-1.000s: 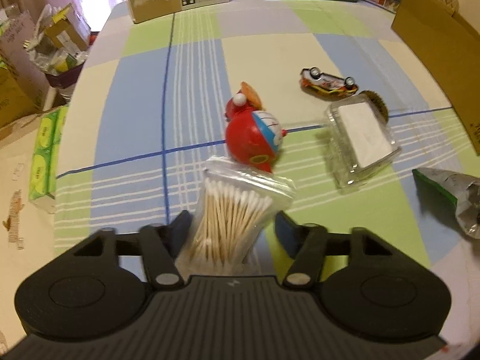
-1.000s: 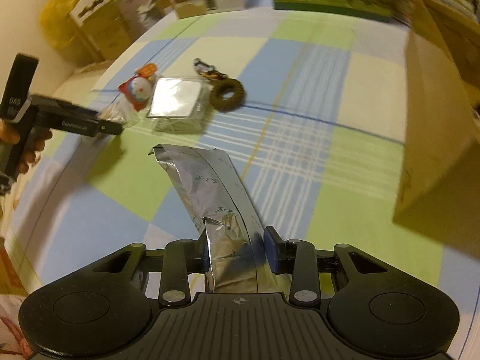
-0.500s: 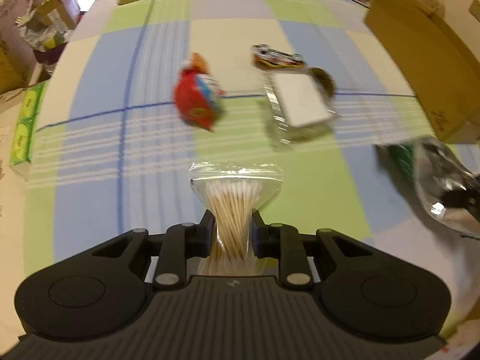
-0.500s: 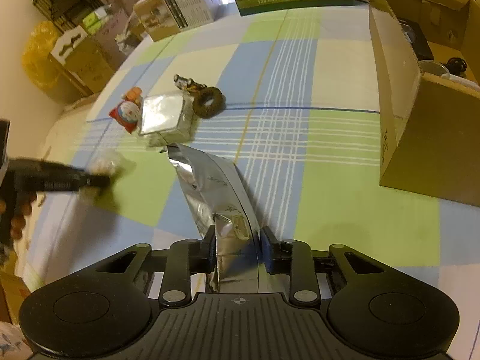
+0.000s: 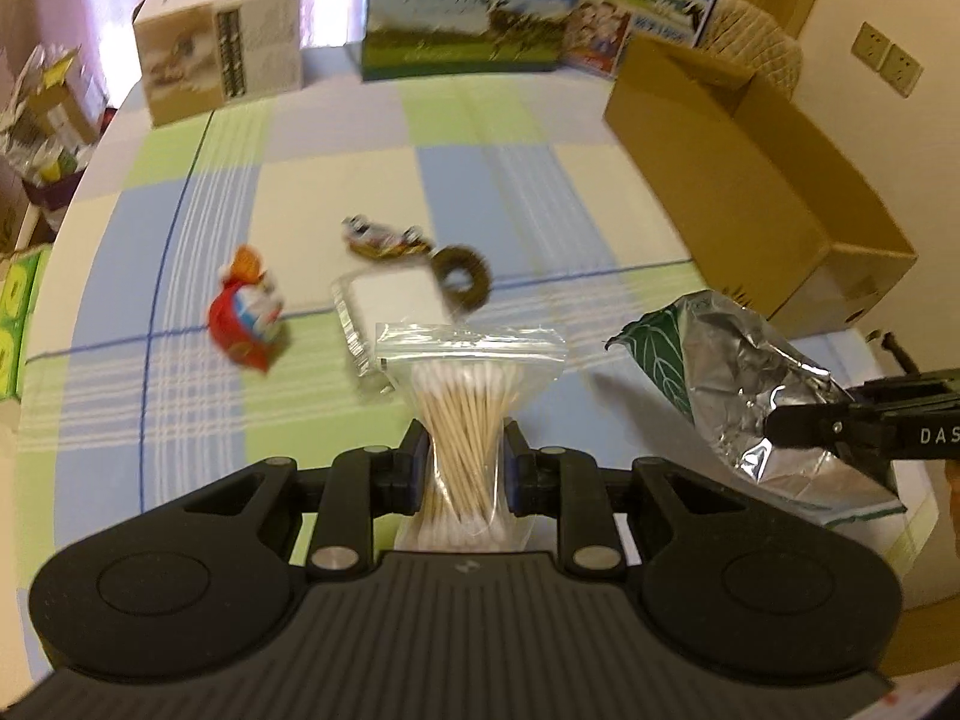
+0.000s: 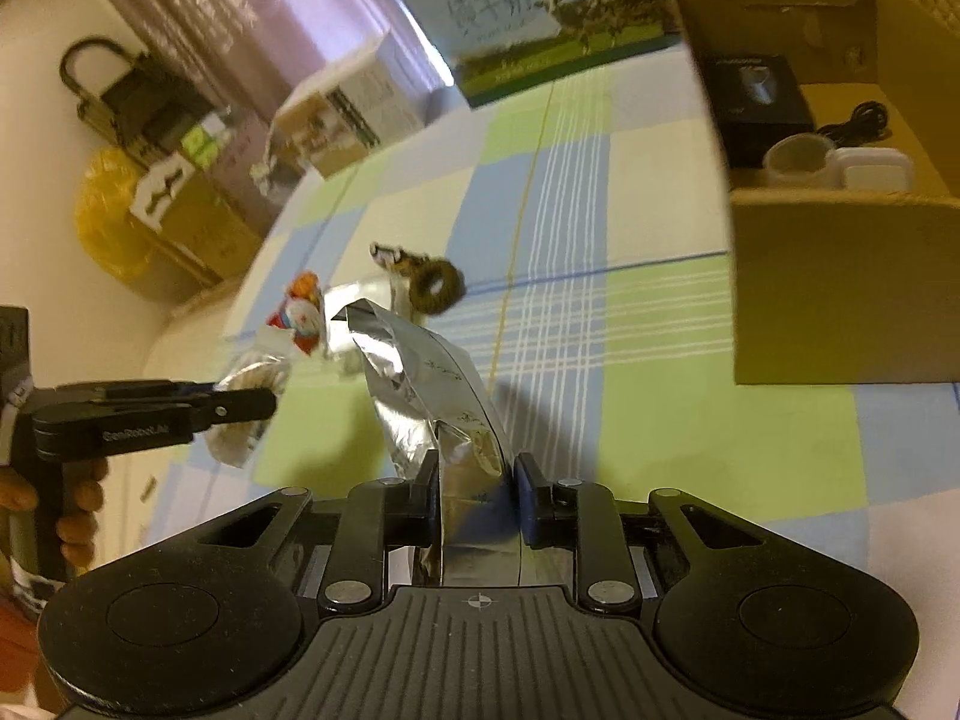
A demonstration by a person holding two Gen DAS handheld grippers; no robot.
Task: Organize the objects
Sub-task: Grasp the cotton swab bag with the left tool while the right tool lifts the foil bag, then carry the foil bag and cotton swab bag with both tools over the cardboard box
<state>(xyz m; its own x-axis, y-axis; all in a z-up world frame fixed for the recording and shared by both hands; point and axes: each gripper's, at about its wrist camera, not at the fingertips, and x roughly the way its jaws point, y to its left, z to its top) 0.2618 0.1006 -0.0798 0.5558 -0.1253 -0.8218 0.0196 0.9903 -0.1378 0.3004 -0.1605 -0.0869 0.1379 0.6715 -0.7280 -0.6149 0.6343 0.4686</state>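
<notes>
My left gripper (image 5: 464, 461) is shut on a clear zip bag of cotton swabs (image 5: 468, 396), held above the checked cloth. My right gripper (image 6: 477, 483) is shut on a crumpled silver foil pouch (image 6: 432, 384), also lifted. In the left wrist view the foil pouch (image 5: 744, 378) hangs at the right in the other gripper. In the right wrist view the bag of swabs (image 6: 246, 396) shows at the left. On the cloth lie a red round toy (image 5: 246, 315), a clear plastic box (image 5: 390, 312), a brown ring (image 5: 462, 276) and a toy car (image 5: 381, 237).
An open cardboard box (image 6: 840, 276) stands at the right with a black box (image 6: 756, 102), a cable and white items inside. A milk carton case (image 5: 510, 0) and a beige box (image 5: 219, 69) stand at the far edge. Clutter sits off the left side.
Both grippers have risen and tilted up, showing more of the far boxes. The left gripper went from open around the swab bag to shut on it and lifted it.
</notes>
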